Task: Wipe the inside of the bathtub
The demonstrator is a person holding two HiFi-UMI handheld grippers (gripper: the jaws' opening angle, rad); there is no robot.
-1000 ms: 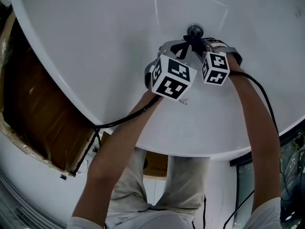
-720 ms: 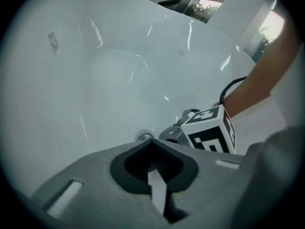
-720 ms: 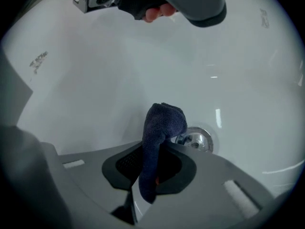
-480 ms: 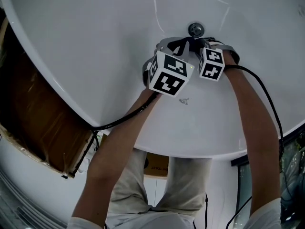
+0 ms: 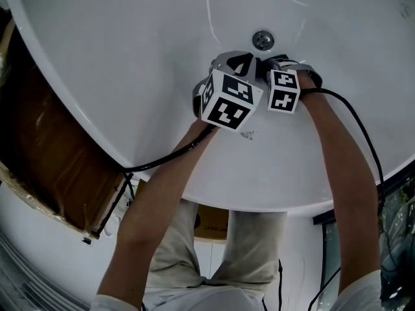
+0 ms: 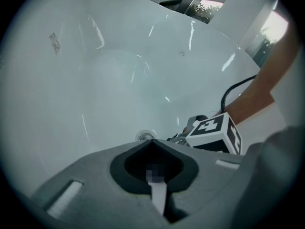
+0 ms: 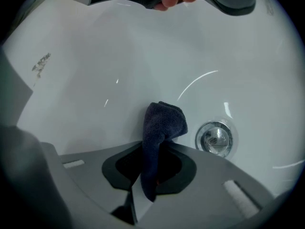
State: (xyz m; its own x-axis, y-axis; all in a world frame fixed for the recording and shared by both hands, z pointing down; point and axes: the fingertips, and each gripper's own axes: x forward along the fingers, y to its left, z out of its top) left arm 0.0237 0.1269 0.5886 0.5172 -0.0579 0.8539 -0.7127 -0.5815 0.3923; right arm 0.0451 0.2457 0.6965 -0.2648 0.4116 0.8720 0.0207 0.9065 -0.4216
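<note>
**Both Tongs Down by the Drain, Cloth in the Right**

The person leaned over the white bathtub (image 5: pixel 130 57) with both arms stretched down into it, and the two tools sat side by side near the bottom of the basin.

The right tongs (image 7: pixel 157 148) were clamped on a dark blue cloth (image 7: pixel 163 120). It stood up out of the closed jaws, and its folded end pointed at the tub surface just to the left of the round metal drain (image 7: pixel 215 138). Whether the cloth actually pressed on the enamel I could not tell.

The left tongs (image 6: pixel 151 142) had their jaws drawn together with nothing between them, and the drain showed just past their tips.

From above, the drain (image 5: pixel 262 40) lay just beyond both sets of tips, and the left tongs (image 5: pixel 241 62) were just beside the right tongs (image 5: pixel 275 62).

The left marker cube (image 5: pixel 230 99) and the right marker cube (image 5: pixel 283 90) were close together. A black cable (image 5: pixel 168 161) ran from the left tool over the tub rim.

A small dark speck (image 5: pixel 248 135) marked the white surface below the cubes. A brown panel (image 5: pixel 45 148) lay outside the tub on the left.
</note>
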